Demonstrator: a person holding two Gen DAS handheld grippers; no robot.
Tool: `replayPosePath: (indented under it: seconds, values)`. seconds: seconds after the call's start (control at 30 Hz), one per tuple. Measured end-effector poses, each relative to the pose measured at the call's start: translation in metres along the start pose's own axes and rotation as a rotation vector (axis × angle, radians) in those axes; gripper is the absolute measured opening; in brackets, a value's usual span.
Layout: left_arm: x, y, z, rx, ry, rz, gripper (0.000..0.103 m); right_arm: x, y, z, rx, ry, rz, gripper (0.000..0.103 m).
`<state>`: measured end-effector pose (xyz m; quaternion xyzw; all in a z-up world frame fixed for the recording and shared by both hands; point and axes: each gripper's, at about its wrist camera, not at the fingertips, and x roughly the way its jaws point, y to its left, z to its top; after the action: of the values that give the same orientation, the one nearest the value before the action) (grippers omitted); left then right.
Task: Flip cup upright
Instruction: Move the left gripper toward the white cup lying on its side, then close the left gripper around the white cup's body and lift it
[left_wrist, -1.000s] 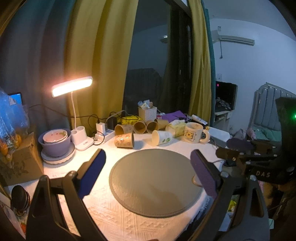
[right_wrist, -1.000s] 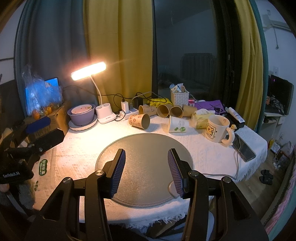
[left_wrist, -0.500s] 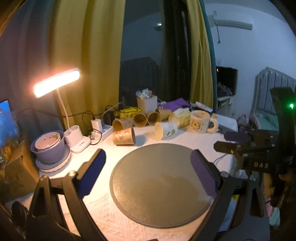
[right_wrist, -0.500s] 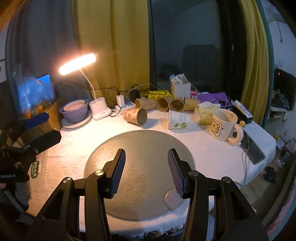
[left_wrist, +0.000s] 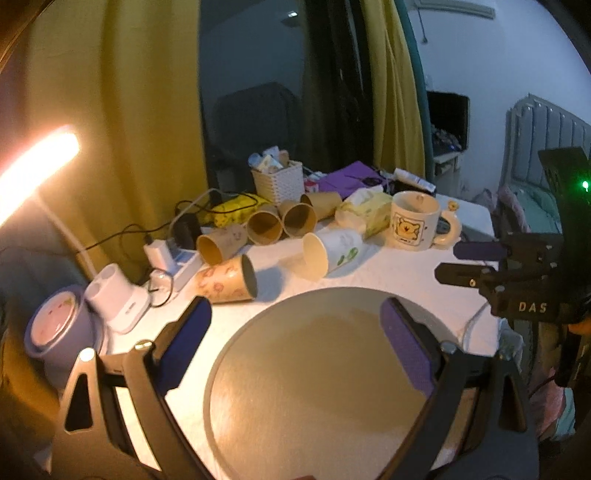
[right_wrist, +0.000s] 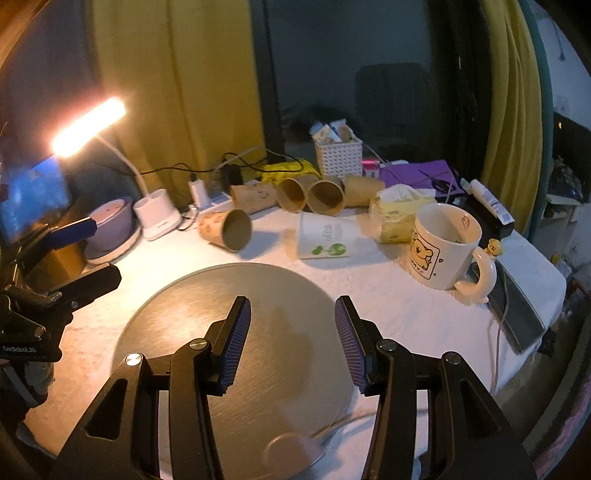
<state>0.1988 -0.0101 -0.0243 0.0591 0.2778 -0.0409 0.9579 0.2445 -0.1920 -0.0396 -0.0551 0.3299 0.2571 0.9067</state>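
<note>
Several paper cups lie on their sides at the back of the table. A tan patterned cup (left_wrist: 225, 282) (right_wrist: 225, 230) and a white cup with a green print (left_wrist: 330, 253) (right_wrist: 325, 240) lie nearest the round grey mat (left_wrist: 317, 384) (right_wrist: 236, 332). My left gripper (left_wrist: 295, 347) is open and empty over the mat's near left side. My right gripper (right_wrist: 291, 339) is open and empty over the mat, short of the white cup. Each gripper shows at the edge of the other's view.
A row of brown cups (left_wrist: 280, 221) lies behind, before a white basket (right_wrist: 338, 157). A bear mug (right_wrist: 443, 247) stands upright at the right, beside a tissue pack (right_wrist: 399, 214). A lit desk lamp (right_wrist: 155, 214), purple bowl (left_wrist: 59, 332) and cables are at the left.
Both grippers have moved forward toward the lying cups, which look larger and nearer. Both stay open and empty.
</note>
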Motion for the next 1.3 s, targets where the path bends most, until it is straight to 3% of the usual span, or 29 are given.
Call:
replayPosePath:
  seconds: [0.37,0.7,0.93,1.17,1.27,1.3]
  values:
    - [0.103,-0.003,0.032,0.079,0.078,-0.028,0.094,0.065,-0.044,0.035,-0.021,0.037,-0.002,0.050]
    - [0.182,-0.017,0.062,0.206,0.091,-0.093,0.094,0.108,-0.071,0.063,-0.024,0.039,-0.017,0.050]
    - [0.233,-0.037,0.066,0.347,0.152,-0.160,0.094,0.124,-0.092,0.079,-0.023,0.020,-0.081,0.050]
    - [0.261,-0.058,0.057,0.506,0.208,-0.197,0.094,0.127,-0.108,0.082,-0.013,0.015,-0.097,0.050]
    - [0.269,-0.059,0.053,0.527,0.236,-0.202,0.090,0.126,-0.111,0.081,-0.006,0.015,-0.100,0.050]
    - [0.271,-0.058,0.052,0.521,0.247,-0.210,0.080,0.125,-0.111,0.081,-0.006,0.015,-0.101,0.050]
